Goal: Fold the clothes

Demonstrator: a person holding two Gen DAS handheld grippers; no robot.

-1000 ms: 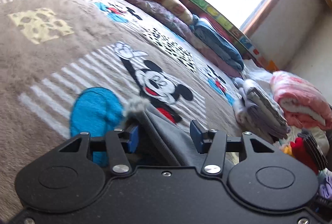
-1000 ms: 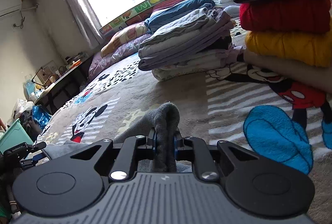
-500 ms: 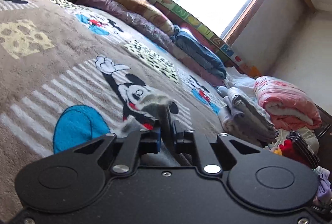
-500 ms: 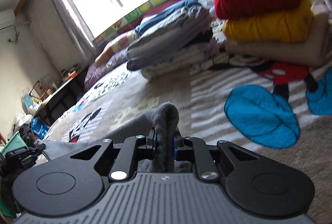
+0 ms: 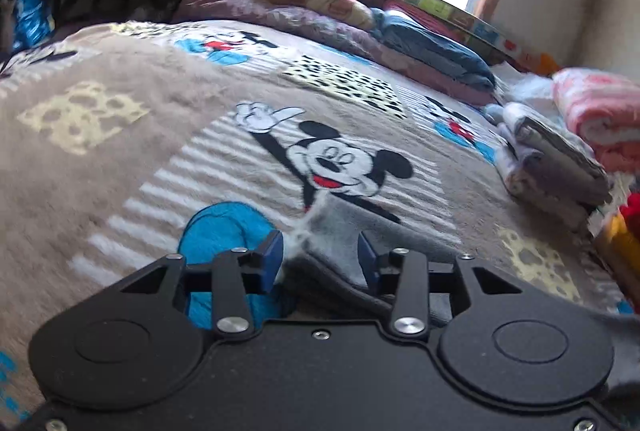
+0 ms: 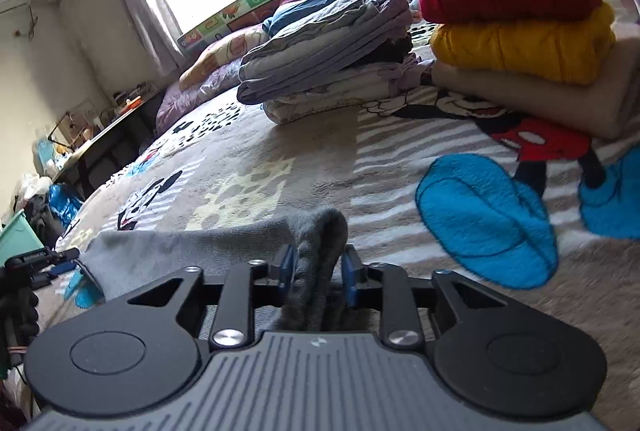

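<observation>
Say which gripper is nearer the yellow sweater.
Right. The right gripper faces the yellow sweater across the blanket; the left gripper sees it only at its far right edge.

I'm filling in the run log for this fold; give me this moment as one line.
task: fold clothes | left gripper: open over grey garment | right gripper: shut on grey garment | surface: blanket

Grey fleecy garment (image 6: 192, 251) lies spread flat on the bed.
</observation>
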